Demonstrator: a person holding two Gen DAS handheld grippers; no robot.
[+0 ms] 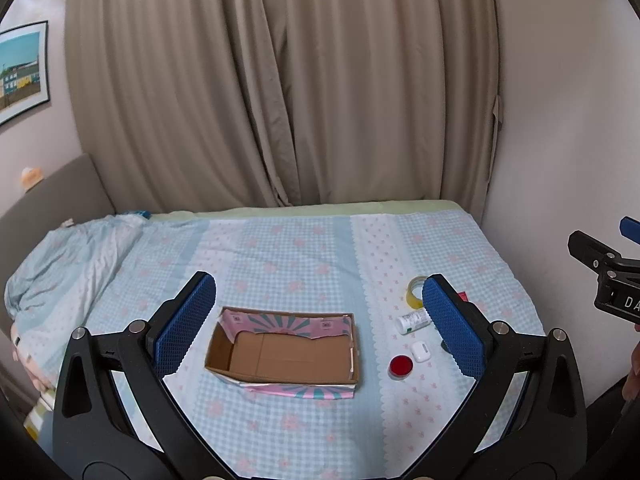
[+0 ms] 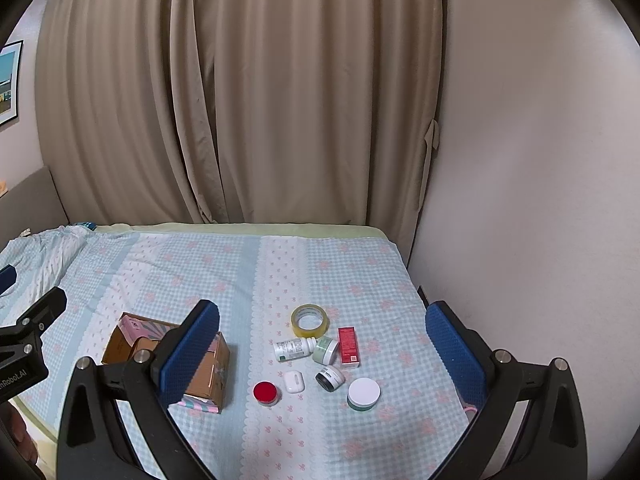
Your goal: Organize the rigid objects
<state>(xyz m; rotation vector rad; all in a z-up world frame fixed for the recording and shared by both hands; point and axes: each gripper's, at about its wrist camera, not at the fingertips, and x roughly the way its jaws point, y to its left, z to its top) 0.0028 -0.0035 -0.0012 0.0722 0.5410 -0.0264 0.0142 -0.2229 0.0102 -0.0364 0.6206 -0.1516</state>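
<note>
An open cardboard box (image 1: 280, 354) with pink patterned flaps lies empty on the bed; it also shows in the right wrist view (image 2: 208, 376). To its right lie a red-lidded jar (image 2: 265, 393), a white earbud case (image 2: 294, 382), a white pill bottle (image 2: 294, 349), a tape roll (image 2: 309, 320), a green jar (image 2: 326, 349), a red carton (image 2: 348, 346), a dark jar (image 2: 330, 377) and a white-lidded jar (image 2: 363, 394). My left gripper (image 1: 320, 320) is open and empty above the box. My right gripper (image 2: 322, 344) is open and empty above the small items.
The bed (image 2: 200, 272) has a blue checked sheet. A bunched quilt (image 1: 68, 264) lies at the far left. Beige curtains (image 1: 280, 80) hang behind the bed, and a wall (image 2: 520, 200) borders its right side. A headboard (image 1: 52, 192) stands at left.
</note>
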